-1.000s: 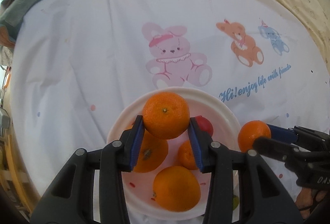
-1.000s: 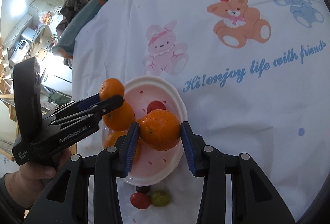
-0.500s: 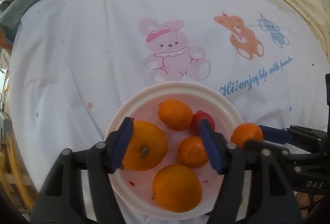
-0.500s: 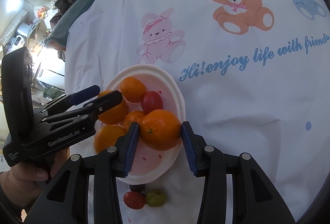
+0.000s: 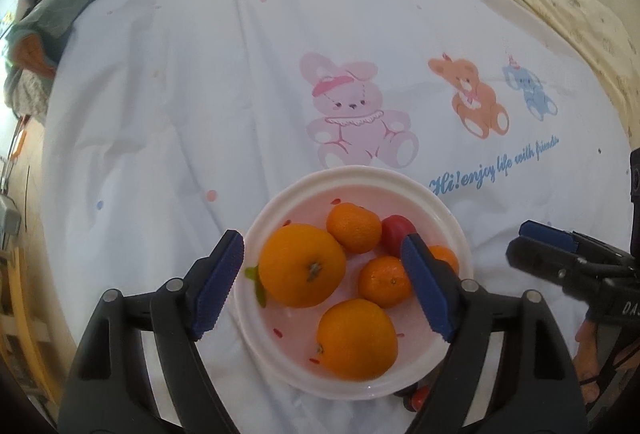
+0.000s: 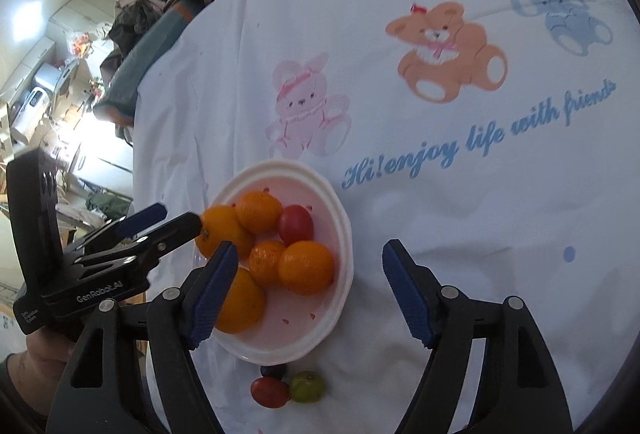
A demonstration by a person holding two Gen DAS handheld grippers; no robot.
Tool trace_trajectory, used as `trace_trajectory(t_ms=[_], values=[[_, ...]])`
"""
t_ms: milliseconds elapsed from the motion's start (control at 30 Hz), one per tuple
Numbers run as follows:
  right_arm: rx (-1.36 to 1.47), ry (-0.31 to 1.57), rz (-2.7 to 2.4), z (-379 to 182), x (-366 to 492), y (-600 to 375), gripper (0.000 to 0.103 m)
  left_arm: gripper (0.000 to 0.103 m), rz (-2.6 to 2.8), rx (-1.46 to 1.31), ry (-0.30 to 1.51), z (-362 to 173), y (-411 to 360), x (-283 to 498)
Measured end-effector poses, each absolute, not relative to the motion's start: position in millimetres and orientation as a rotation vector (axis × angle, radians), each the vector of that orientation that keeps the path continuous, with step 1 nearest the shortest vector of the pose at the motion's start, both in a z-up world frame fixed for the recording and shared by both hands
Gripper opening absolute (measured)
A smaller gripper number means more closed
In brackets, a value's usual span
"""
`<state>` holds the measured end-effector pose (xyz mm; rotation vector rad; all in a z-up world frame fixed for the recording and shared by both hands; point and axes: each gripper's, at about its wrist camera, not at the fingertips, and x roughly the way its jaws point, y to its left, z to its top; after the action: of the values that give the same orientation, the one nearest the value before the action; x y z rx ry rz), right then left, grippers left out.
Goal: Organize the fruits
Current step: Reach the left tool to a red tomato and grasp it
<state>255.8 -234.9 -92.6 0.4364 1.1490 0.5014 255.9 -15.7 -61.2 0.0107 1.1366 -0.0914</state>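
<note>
A round, glossy white plate (image 5: 452, 212) with a raised rim sits on a soft white sheet (image 5: 200, 94) printed with pastel animals. It holds dimpled oranges (image 5: 302, 266) and a smooth red tomato (image 6: 296, 224). Both the left claw (image 5: 324, 292) and the right claw (image 6: 306, 292) gape wide, empty, above it. Three small tomatoes (image 6: 272, 392) lie just beside the plate.

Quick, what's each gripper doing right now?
Left gripper: jaws open, holding nothing, over the bowl.
Right gripper: jaws open, holding nothing.
</note>
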Motion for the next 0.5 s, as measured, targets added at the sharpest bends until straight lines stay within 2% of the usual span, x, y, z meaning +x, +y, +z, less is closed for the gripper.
trace_trajectory(t_ms=[500], values=[[0.423, 1.062, 0.506, -45, 211, -250, 0.077, 0.078, -0.089, -0.032, 1.09, -26, 3, 189]])
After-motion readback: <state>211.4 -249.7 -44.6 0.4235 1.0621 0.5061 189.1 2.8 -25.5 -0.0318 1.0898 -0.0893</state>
